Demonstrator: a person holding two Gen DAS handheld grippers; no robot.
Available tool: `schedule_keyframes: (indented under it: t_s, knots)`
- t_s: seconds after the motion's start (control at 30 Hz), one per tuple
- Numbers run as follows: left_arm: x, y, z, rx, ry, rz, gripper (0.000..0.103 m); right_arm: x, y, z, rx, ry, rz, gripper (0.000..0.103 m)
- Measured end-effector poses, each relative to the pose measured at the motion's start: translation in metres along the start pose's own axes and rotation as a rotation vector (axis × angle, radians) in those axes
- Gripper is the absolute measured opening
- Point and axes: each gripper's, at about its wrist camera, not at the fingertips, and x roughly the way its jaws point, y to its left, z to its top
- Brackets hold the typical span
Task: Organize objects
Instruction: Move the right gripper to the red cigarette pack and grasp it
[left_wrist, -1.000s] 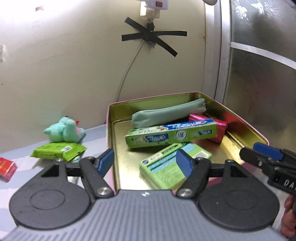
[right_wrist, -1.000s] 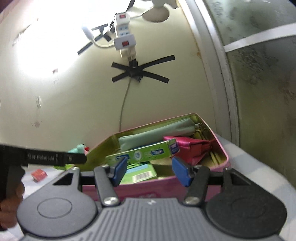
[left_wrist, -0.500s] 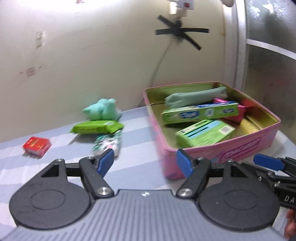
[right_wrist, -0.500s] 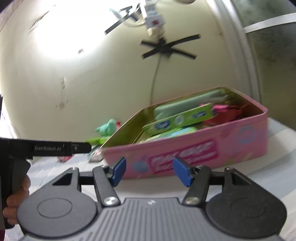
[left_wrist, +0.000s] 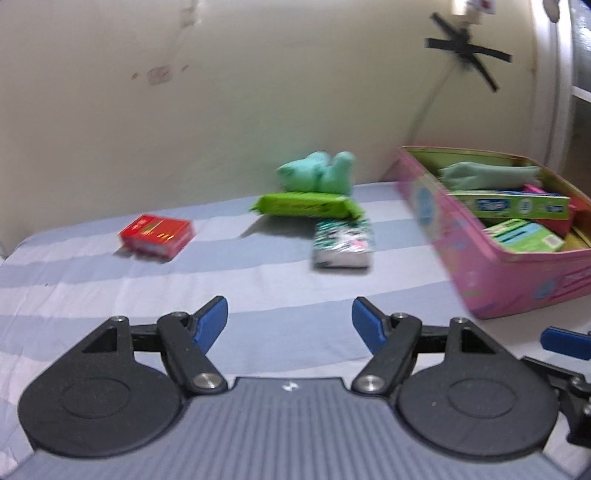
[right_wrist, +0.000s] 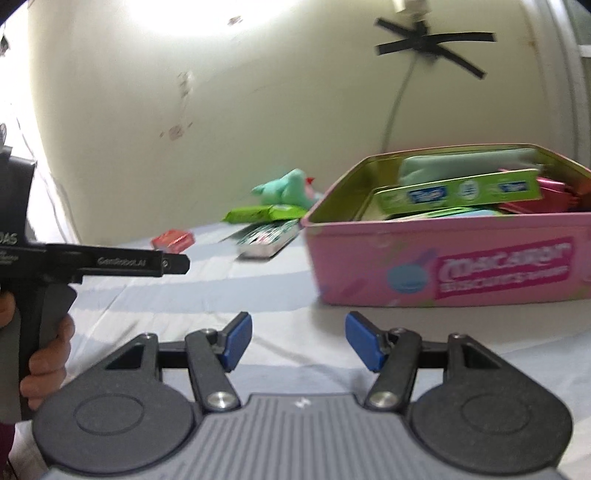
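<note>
A pink tin stands at the right and holds a green toothpaste box, a mint pouch, a green carton and a pink packet. On the striped cloth lie a red box, a green wipes pack, a patterned tissue pack and a mint plush toy. My left gripper is open and empty, short of these. My right gripper is open and empty, in front of the tin.
The wall stands close behind, with a cable taped by black strips. A window frame is at the right. In the right wrist view the left gripper's body and the hand holding it are at the left.
Both grippers have pulled back from over the tin and swung left. The loose items on the cloth have come into view. Both stay open.
</note>
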Motion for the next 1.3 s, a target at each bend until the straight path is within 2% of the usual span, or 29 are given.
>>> schedule_keyframes:
  t_s: [0.23, 0.4, 0.47, 0.53, 0.67, 0.8, 0.87, 1.0, 1.03, 1.07, 1.1, 1.2, 1.3]
  knots:
    - [0.019, 0.068, -0.014, -0.057, 0.033, 0.099, 0.076, 0.027, 0.040, 0.007, -0.117, 0.083, 0.058, 0.058]
    - [0.030, 0.134, -0.024, -0.166, 0.073, 0.230, 0.076, 0.068, 0.075, 0.015, -0.203, 0.164, 0.127, 0.058]
    - [0.031, 0.158, -0.028, -0.232, 0.077, 0.269, 0.076, 0.087, 0.094, 0.023, -0.245, 0.170, 0.155, 0.058]
    - [0.031, 0.178, -0.032, -0.301, 0.070, 0.296, 0.076, 0.107, 0.113, 0.034, -0.280, 0.154, 0.185, 0.064]
    - [0.027, 0.201, -0.040, -0.411, 0.053, 0.277, 0.076, 0.160, 0.152, 0.065, -0.351, 0.115, 0.257, 0.080]
    - [0.025, 0.200, -0.041, -0.431, 0.049, 0.255, 0.076, 0.219, 0.181, 0.089, -0.436, 0.084, 0.247, 0.087]
    - [0.025, 0.202, -0.041, -0.445, 0.049, 0.246, 0.076, 0.250, 0.191, 0.099, -0.466, 0.098, 0.253, 0.093]
    - [0.026, 0.212, -0.041, -0.486, 0.044, 0.226, 0.076, 0.299, 0.204, 0.108, -0.516, 0.144, 0.247, 0.096]
    - [0.028, 0.214, -0.041, -0.490, 0.045, 0.228, 0.076, 0.309, 0.207, 0.109, -0.528, 0.166, 0.242, 0.095]
    - [0.028, 0.214, -0.041, -0.495, 0.044, 0.229, 0.076, 0.317, 0.208, 0.109, -0.533, 0.208, 0.233, 0.087]
    - [0.028, 0.215, -0.041, -0.498, 0.043, 0.231, 0.076, 0.320, 0.206, 0.111, -0.509, 0.228, 0.259, 0.070]
    - [0.028, 0.214, -0.041, -0.496, 0.039, 0.237, 0.076, 0.306, 0.199, 0.106, -0.505, 0.226, 0.271, 0.068]
    - [0.026, 0.215, -0.041, -0.498, 0.018, 0.208, 0.076, 0.270, 0.182, 0.090, -0.488, 0.228, 0.293, 0.067]
